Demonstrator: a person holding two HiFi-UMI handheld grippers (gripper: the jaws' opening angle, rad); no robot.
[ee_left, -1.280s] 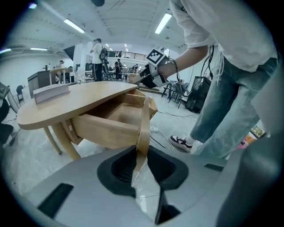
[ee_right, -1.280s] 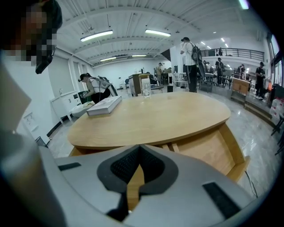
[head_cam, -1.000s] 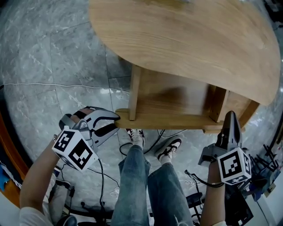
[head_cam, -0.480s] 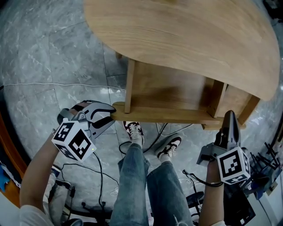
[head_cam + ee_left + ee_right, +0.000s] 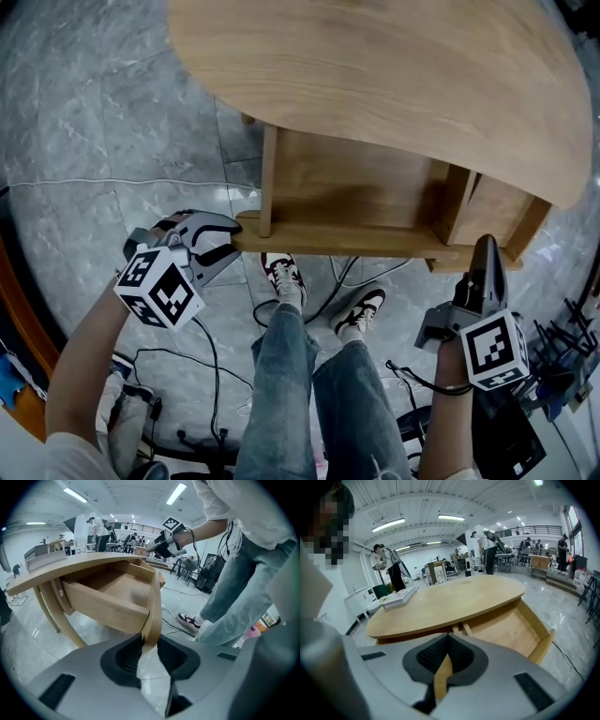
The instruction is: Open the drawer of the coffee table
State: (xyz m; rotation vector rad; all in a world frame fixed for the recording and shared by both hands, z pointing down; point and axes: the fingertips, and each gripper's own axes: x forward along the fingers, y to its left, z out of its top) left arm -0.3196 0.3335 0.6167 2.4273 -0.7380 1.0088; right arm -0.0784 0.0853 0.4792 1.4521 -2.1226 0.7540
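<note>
An oval wooden coffee table [image 5: 375,84] stands on a grey stone floor. Its drawer [image 5: 356,187] is pulled out toward me from under the top. My left gripper [image 5: 225,239] is shut on the left end of the drawer front [image 5: 337,242]. In the left gripper view the board's end [image 5: 152,606] sits pinched between the dark pads of the left gripper [image 5: 149,644]. My right gripper [image 5: 487,246] is shut on nothing, and its tip is close to the drawer front's right end. Past the right gripper [image 5: 446,641] lie the table top [image 5: 440,604] and the open drawer [image 5: 506,630].
My legs in jeans [image 5: 281,375] and my sneakers [image 5: 281,277] are right below the drawer front, with black cables [image 5: 328,291] on the floor around them. A book [image 5: 398,597] and a glass [image 5: 441,577] are on the far table end. People stand in the background.
Table and drawer have slid slightly up and left in the head view. The left gripper keeps its hold on the drawer front's end. The right gripper has shifted a little sideways.
</note>
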